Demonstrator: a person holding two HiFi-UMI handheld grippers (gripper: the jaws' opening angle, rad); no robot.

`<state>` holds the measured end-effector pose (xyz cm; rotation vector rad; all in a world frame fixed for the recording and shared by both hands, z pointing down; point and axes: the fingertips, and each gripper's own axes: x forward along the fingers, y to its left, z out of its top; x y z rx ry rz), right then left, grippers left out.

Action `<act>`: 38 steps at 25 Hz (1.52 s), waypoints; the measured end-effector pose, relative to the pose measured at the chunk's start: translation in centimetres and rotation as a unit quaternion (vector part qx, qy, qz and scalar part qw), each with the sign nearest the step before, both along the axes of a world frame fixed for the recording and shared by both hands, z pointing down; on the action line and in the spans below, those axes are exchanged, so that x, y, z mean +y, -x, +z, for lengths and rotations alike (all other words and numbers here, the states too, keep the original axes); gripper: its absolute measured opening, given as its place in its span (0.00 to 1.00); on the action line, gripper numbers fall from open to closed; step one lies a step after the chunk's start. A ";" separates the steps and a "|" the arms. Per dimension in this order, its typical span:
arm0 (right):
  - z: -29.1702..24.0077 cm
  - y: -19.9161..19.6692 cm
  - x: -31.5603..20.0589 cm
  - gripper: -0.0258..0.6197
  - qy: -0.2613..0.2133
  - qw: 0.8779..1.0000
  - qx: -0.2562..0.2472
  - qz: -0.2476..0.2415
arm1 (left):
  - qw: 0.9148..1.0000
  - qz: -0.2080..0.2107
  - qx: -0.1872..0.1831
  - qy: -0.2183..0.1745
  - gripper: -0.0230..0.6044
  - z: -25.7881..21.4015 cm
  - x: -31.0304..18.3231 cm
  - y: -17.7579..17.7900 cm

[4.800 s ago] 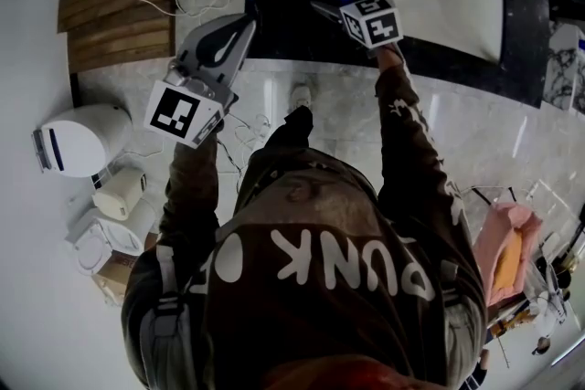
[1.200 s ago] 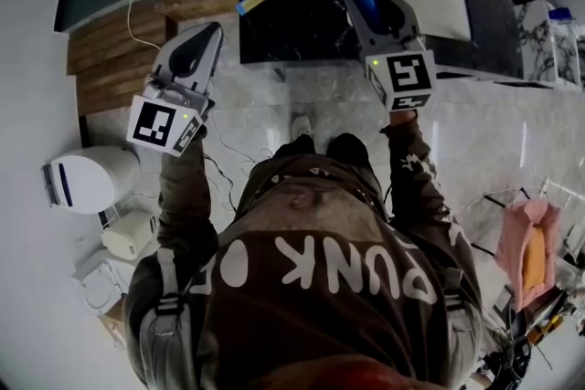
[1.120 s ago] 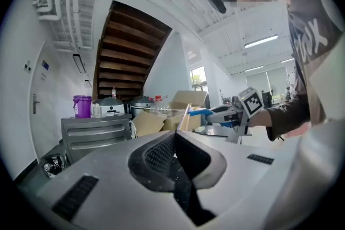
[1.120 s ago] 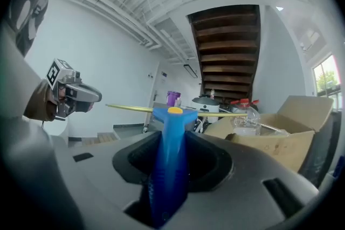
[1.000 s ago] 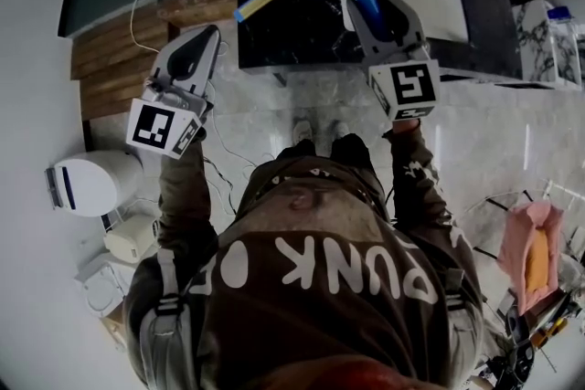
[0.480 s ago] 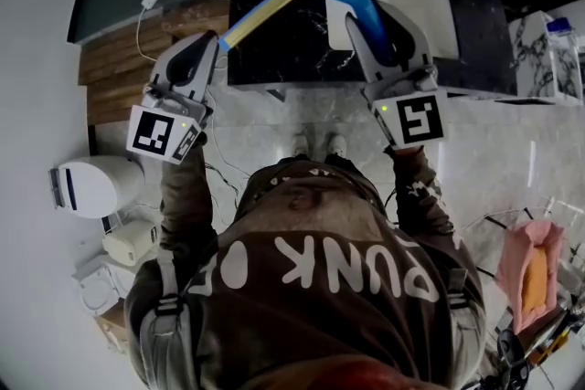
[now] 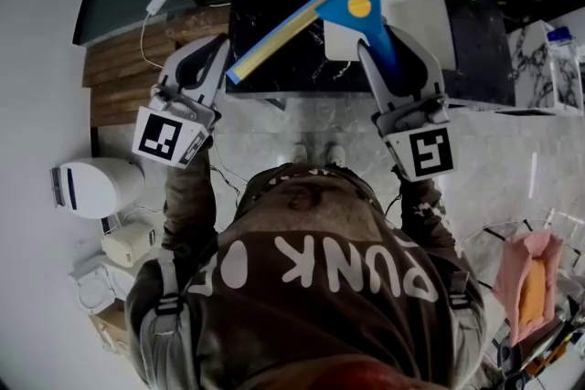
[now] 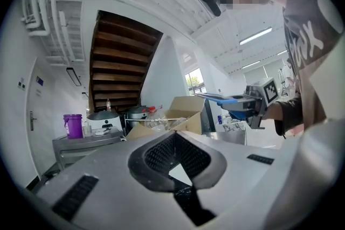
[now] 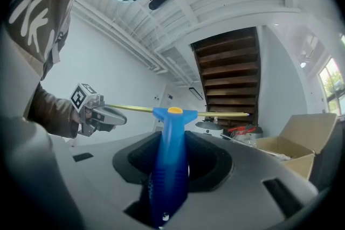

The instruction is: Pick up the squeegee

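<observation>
My left tongs are on my left and my right tongs are on my right, both out in front of me, above the floor. The squeegee sits between the right tongs' jaws. Its long bar reaches across to near the tip of the left tongs. Ahead, under the bar, is the counter, with the sink in its right part. Wooden steps lie left of the counter.

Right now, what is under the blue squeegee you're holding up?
Seen from above, the squeegee hangs over a black counter and a white sink. Its blue head covers part of the sink.
</observation>
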<state>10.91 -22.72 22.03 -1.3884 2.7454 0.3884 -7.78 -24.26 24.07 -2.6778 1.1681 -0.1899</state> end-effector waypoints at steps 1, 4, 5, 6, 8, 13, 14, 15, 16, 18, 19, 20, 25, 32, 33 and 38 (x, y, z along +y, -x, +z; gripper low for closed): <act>0.1 0.0 0.2 0.27 -0.001 1.000 -0.001 -0.003 | 1.000 0.000 0.001 0.000 0.04 0.0 0.1 -0.1; 0.5 -0.1 0.5 0.27 0.001 1.000 -0.002 -0.010 | 1.000 0.001 0.003 0.005 0.04 0.1 0.3 -0.5; 0.6 -0.1 0.5 0.27 0.002 1.000 -0.001 -0.012 | 1.000 0.001 0.003 0.008 0.04 0.2 0.4 -0.6; 0.8 -0.2 0.5 0.27 0.003 1.000 0.000 -0.014 | 1.000 0.002 0.003 0.011 0.04 0.4 0.5 -0.7; 1.1 -0.1 0.4 0.27 0.004 1.000 0.003 -0.017 | 1.000 0.002 0.004 0.012 0.04 0.5 0.5 -0.9; 1.7 0.0 0.1 0.27 0.007 1.000 0.008 -0.024 | 1.000 -0.001 0.005 0.014 0.04 0.6 0.6 -1.1; 1.7 -0.1 0.1 0.27 0.008 1.000 0.008 -0.026 | 1.000 -0.002 0.004 0.014 0.04 0.6 0.6 -1.1; 1.7 -0.1 0.0 0.27 0.007 1.000 0.007 -0.027 | 1.000 -0.003 0.004 0.014 0.04 0.6 0.6 -1.1; 1.7 -0.1 0.0 0.27 0.006 1.000 0.006 -0.028 | 1.000 -0.003 0.003 0.015 0.04 0.6 0.6 -1.2; 1.7 -0.2 -0.1 0.27 0.003 1.000 0.005 -0.030 | 1.000 -0.003 0.002 0.016 0.04 0.6 0.6 -1.3; 1.7 -0.1 -0.2 0.27 0.003 1.000 0.006 -0.031 | 1.000 -0.003 0.002 0.017 0.04 0.6 0.5 -1.3; 1.8 0.0 -0.3 0.27 0.003 0.999 0.007 -0.032 | 1.000 -0.003 0.002 0.017 0.04 0.7 0.4 -1.2; 2.2 0.2 -0.8 0.27 0.002 0.999 0.009 -0.039 | 1.000 -0.006 -0.001 0.020 0.04 0.8 0.1 -1.3; 2.4 -0.1 -1.2 0.27 0.007 0.999 0.005 -0.043 | 1.000 -0.007 -0.003 0.018 0.04 0.7 -0.2 -1.6; 2.4 -0.1 -1.2 0.27 0.006 0.999 0.005 -0.043 | 1.000 -0.007 -0.004 0.018 0.04 0.8 -0.2 -1.6; 2.4 0.0 -1.4 0.27 0.005 0.999 0.005 -0.046 | 1.000 -0.007 -0.006 0.019 0.04 0.7 -0.3 -1.6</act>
